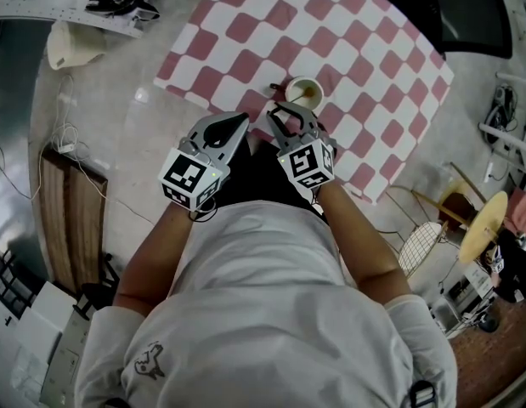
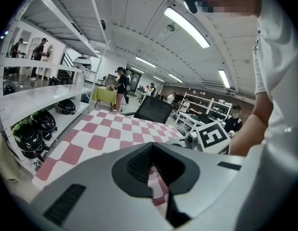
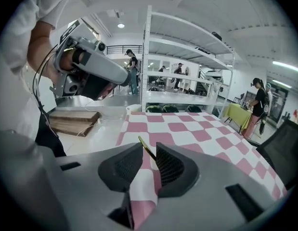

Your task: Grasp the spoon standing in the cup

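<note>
A small pale cup (image 1: 304,89) stands near the front edge of the red-and-white checked tablecloth (image 1: 330,24). A thin golden spoon (image 1: 278,87) leans out of it to the left. My right gripper (image 1: 291,110) is just short of the cup and open. In the right gripper view the spoon's handle (image 3: 145,147) rises in the gap of the right gripper (image 3: 145,150), close to the right-hand jaw; the cup itself is hidden below. My left gripper (image 1: 240,121) hovers to the left over the cloth's edge, and the left gripper (image 2: 151,149) shows its tips together, holding nothing.
A wooden board (image 1: 69,215) lies on the floor at the left. White shelves (image 2: 28,93) with dark helmets (image 2: 29,131) stand beside the table. A black chair (image 2: 153,109) sits at the far end. A yellow disc (image 1: 483,226) and a wire rack (image 1: 420,245) are at the right.
</note>
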The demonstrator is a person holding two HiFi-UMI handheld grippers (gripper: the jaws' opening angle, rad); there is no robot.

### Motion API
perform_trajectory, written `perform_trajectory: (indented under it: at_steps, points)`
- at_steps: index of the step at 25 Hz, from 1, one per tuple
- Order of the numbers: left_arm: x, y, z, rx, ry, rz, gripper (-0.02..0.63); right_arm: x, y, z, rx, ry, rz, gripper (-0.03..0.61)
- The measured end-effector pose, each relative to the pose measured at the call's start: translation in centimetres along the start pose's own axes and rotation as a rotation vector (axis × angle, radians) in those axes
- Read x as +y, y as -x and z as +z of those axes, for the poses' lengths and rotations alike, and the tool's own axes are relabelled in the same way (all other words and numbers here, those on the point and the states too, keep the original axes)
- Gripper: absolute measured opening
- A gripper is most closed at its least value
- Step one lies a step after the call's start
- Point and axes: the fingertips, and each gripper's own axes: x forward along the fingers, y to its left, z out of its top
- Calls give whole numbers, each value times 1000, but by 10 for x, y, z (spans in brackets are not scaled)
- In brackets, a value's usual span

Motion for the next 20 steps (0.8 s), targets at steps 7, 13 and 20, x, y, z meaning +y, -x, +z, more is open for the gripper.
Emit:
perform_trajectory:
  at_steps: [7,13,20]
  points:
    - [-7,-1,2,1,-6,-20,11,-13,8,11,-23,-5,-35,67]
    - [-15,-5,16,-9,-35,-36,11,-31,22,21,-52,2,-80,38]
    - [-32,-7,45,-22,-99,-48,11,-49,43,31,-86,-32,-118,32]
